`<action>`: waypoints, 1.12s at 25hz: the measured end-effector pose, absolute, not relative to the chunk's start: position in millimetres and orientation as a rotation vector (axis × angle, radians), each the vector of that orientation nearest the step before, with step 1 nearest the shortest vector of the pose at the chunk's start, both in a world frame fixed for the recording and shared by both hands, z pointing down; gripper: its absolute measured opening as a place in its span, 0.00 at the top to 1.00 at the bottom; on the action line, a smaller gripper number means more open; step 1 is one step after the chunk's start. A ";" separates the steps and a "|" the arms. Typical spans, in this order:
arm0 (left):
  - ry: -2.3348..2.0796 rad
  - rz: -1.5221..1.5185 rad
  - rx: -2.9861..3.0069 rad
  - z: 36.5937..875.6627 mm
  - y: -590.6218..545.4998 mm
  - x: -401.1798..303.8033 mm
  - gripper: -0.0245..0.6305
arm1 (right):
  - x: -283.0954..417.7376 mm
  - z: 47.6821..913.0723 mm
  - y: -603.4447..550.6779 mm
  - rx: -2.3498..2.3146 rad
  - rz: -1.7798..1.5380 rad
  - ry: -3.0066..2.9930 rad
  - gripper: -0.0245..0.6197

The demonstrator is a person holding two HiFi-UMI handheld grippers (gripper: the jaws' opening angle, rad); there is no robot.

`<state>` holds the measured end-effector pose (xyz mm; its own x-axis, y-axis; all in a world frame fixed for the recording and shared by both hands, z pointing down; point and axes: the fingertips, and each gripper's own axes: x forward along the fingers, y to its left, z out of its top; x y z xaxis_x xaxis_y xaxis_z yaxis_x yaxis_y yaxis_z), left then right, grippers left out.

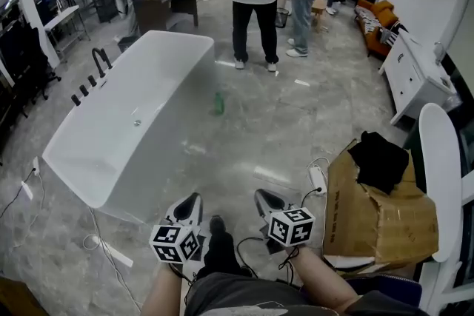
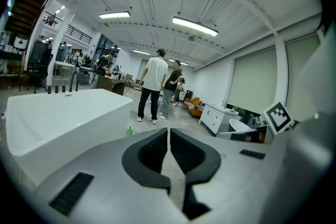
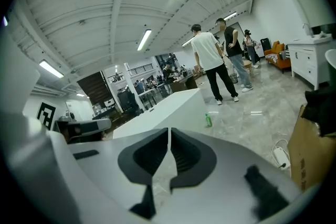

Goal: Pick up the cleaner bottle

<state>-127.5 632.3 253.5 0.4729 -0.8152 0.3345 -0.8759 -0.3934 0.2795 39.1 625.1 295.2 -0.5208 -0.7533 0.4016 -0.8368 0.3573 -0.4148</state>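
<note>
Well ahead, cleaner bottle (image 1: 218, 103) upright beside bathtub (image 1: 174, 126).

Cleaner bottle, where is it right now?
In the head view the green cleaner bottle stands upright on the floor near the centre, just right of the white bathtub.

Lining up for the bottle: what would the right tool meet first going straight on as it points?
Probably bare floor, then the bathtub's end wall; depth is unclear. The green cleaner bottle stands right of that line.
</note>
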 end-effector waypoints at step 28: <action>-1.294 0.169 2.296 257.6 338.2 -181.7 0.92 | 14.2 306.4 336.8 1.582 0.906 -2.285 0.91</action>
<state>-181.7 338.2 257.6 0.5414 -0.7691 0.3396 -0.8305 -0.4262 0.3587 14.2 336.8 306.4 -0.3973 -0.7690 0.5009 -0.9032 0.2311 -0.3617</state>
